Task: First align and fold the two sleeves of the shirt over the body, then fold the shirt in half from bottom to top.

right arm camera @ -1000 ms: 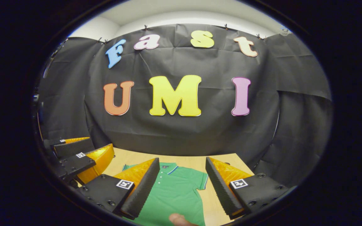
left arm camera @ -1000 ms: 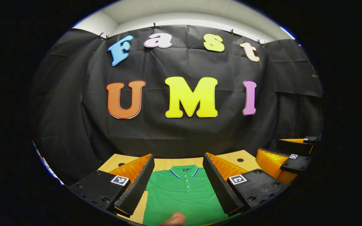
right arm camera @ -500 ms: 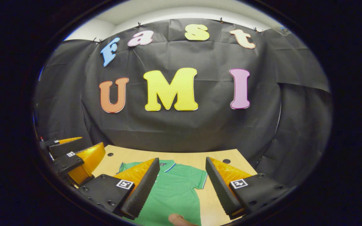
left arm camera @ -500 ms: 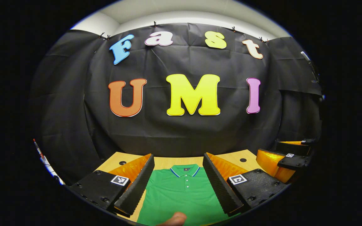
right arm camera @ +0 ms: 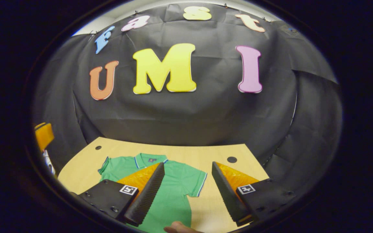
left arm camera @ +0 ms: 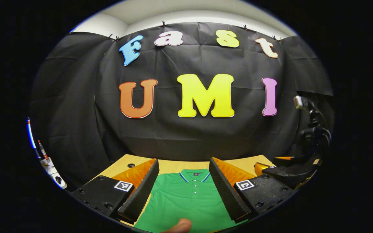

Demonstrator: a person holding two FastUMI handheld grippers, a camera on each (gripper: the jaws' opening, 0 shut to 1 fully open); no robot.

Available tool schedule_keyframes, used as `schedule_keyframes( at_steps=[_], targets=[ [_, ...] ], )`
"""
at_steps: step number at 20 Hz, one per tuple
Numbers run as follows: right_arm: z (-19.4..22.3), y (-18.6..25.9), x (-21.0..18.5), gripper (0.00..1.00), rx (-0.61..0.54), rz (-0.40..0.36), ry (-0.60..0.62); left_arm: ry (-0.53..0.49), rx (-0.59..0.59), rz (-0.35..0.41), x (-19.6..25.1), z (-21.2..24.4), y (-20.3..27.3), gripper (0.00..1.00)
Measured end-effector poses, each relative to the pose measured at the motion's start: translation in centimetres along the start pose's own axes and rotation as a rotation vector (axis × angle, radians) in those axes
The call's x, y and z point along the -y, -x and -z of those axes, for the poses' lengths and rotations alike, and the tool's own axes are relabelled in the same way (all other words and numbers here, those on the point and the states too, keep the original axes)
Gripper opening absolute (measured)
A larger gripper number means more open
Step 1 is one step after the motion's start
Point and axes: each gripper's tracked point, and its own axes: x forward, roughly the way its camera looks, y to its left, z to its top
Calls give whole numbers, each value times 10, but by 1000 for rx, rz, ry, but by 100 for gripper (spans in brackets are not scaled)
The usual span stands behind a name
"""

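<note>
Green polo shirt lies flat, face up, sleeves spread.

A pale wooden counter spreads below a black cloth wall. Two round holes pierce the counter: one toward 3 o'clock, another toward 10 o'clock. White ceiling shows at 12 o'clock.

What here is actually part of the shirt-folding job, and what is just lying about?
Part of the job:
- green polo shirt, flat on the table, sleeves not yet folded
- left hand-held gripper, open above the shirt
- right hand-held gripper, open, over the shirt's sleeve side

Just there:
- wooden table under the shirt
- pens and small items at the booth's edge
</note>
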Motion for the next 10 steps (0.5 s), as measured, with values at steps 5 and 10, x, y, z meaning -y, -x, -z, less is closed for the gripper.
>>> schedule_keyframes(
  at_steps=[5, 10],
  targets=[
    [53, -83, 36, 94, -132, 28, -50, 4, 27, -49, -3, -11, 9, 99],
    [111, -133, 47, 96, -268, 73, -128, -28, 66, -30, -11, -23, 18, 99]
  ],
)
